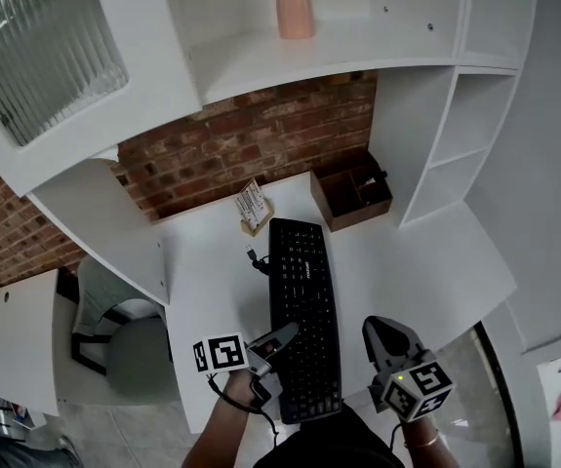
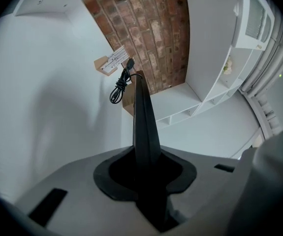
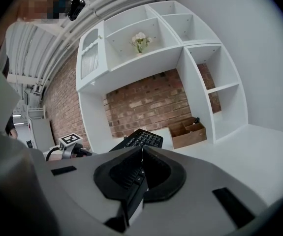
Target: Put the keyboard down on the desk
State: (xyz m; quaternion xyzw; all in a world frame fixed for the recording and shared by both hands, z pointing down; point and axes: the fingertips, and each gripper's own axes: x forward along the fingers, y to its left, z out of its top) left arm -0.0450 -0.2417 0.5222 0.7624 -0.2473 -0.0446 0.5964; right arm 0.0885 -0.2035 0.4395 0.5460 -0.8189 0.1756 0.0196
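One black keyboard (image 1: 302,310), two grippers on it, live over the white desk (image 1: 212,291). It runs lengthwise near the front edge, and I can't tell whether it touches the top.

Starting left in the head view, one card stand (image 1: 253,208) sits by the brick wall. One short cable (image 1: 258,258) curls at the keyboard's far left corner. The left gripper (image 1: 282,337) is clamped on the keyboard's left long edge. Its own view shows the keyboard only as a thin black blade pinched between the jaws.

One pink vase (image 1: 295,3) stands up on the shelf, and only the right gripper view shows white flowers (image 3: 140,41) there. One wooden box (image 1: 351,195) stands further right.

From above, the right gripper (image 1: 370,331) looks apart from the keyboard. Its own view shows the jaws closed on the keyboard's edge, keys running away from them.
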